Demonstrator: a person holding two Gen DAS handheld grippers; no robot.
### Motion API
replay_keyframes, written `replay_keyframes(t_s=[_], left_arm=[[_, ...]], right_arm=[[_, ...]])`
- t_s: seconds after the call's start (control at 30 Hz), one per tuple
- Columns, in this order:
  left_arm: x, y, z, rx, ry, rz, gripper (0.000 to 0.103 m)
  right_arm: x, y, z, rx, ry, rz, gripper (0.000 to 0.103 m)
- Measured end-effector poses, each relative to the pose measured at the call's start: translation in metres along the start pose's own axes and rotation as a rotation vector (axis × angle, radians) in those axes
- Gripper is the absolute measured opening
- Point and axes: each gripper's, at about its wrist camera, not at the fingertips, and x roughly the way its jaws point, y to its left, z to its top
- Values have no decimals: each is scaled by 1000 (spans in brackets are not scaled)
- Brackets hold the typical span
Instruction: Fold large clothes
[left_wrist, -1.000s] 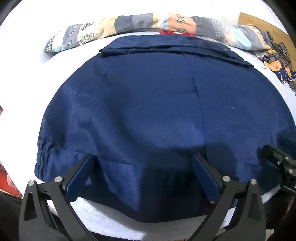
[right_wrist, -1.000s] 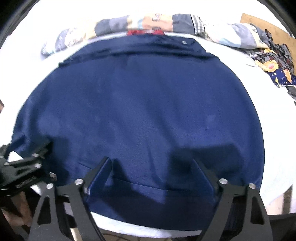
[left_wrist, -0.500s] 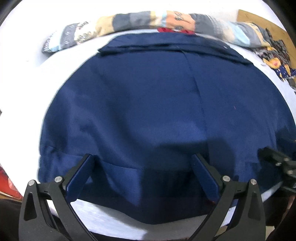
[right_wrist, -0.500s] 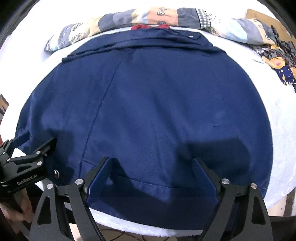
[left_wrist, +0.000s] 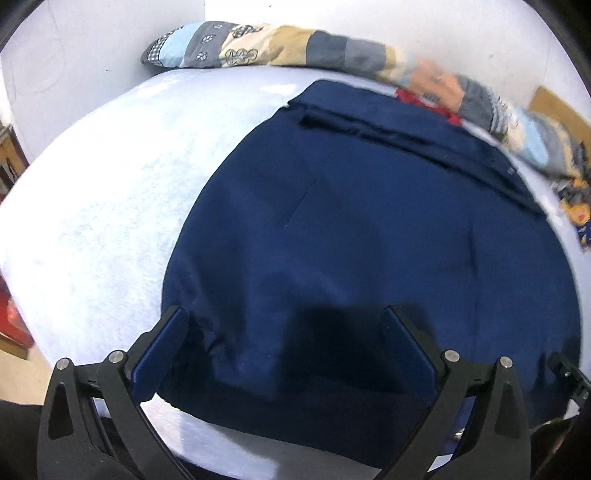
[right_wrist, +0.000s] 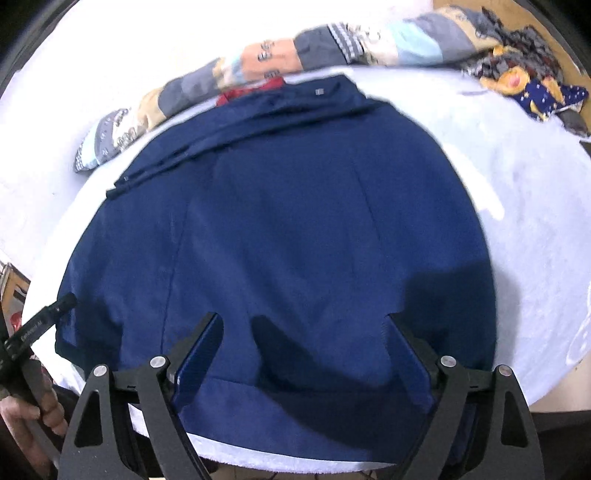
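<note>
navy garment (left_wrist: 369, 240) flat on white bed (left_wrist: 103, 206) | left hand-held gripper (left_wrist: 284, 332) wide apart over hem

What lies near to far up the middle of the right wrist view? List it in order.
Right gripper with open jaws → navy blue garment → red cloth → patchwork quilt roll.

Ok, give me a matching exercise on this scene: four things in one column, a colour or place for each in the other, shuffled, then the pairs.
Things:
1. large garment
2. patchwork bolster
3. red cloth
4. cartoon-print fabric

Descriptions:
A. peeking out at the garment's far edge
B. navy blue, spread flat on the white cover
C. bunched at the far right corner
D. long roll of grey, tan and pale blue squares along the far side

Pairs: 1-B, 2-D, 3-A, 4-C
</note>
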Motion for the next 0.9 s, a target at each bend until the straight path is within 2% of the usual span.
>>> replay_keyframes(t_s=[0.03, 0.13, 0.3, 0.37, 0.43, 0.47, 0.57, 0.63, 0.7, 0.83, 0.87, 0.9], left_arm=[[3, -1, 0, 9, 6, 3, 103], [4, 3, 7, 8, 26, -30, 103], [-13, 37, 33, 17, 30, -137, 103], [-10, 60, 42, -16, 74, -221, 103], [-2, 76, 44, -96, 142, -374, 103], [4, 82, 45, -121, 168, -416, 103], [15, 82, 40, -96, 203, -376, 103], [19, 80, 34, -76, 227, -380, 99], [21, 76, 30, -64, 243, -391, 98], [17, 76, 29, -60, 240, -421, 94], [17, 77, 31, -65, 238, -422, 94], [18, 78, 32, -73, 238, -423, 94]], right_arm=[[4, 0, 0, 2, 21, 3, 89], [-2, -2, 3, 8, 1, 6, 89], [-44, -27, 16, 42, -113, 42, 89], [-60, -49, 22, 79, -139, 68, 90], [-67, -76, 22, 142, -127, 85, 90], [-67, -92, 20, 187, -113, 101, 90], [-56, -137, 8, 356, -45, 227, 92], [-44, -155, -3, 443, 0, 282, 92], [-31, -161, -11, 477, 56, 299, 91], [-5, -152, -24, 517, 159, 403, 88], [-1, -144, -25, 494, 182, 431, 83], [2, -133, -25, 461, 194, 441, 71]])
